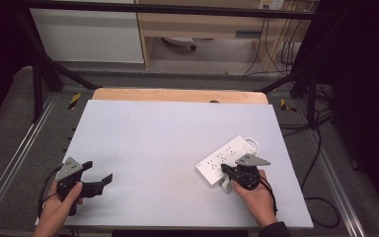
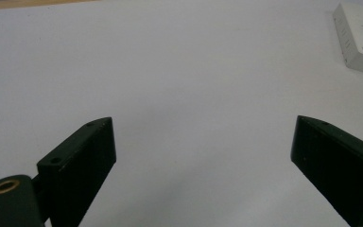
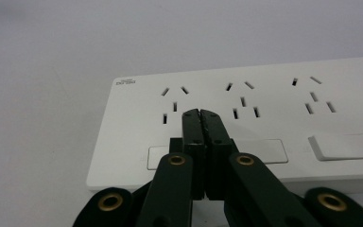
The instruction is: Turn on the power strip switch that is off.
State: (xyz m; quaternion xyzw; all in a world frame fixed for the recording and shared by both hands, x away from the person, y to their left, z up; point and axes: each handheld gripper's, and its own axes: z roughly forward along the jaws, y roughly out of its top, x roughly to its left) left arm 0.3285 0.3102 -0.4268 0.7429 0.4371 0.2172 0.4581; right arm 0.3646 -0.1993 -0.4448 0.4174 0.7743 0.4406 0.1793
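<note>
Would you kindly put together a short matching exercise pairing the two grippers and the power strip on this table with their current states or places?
Things:
1. left gripper
2. right gripper
3. power strip

States or places:
A. white, lying flat on the right part of the table
B. jaws spread wide over bare table surface
C. jaws closed together, tips over the strip's top face

Pairs: 1-B, 2-C, 3-A

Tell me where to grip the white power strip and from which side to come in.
Grip the power strip across its narrow width, on its two long side edges, coming straight down from above. It lies flat on the table, so only those edges give the jaws opposing faces. The open left gripper suits this; the right gripper is shut over the switches.
</note>
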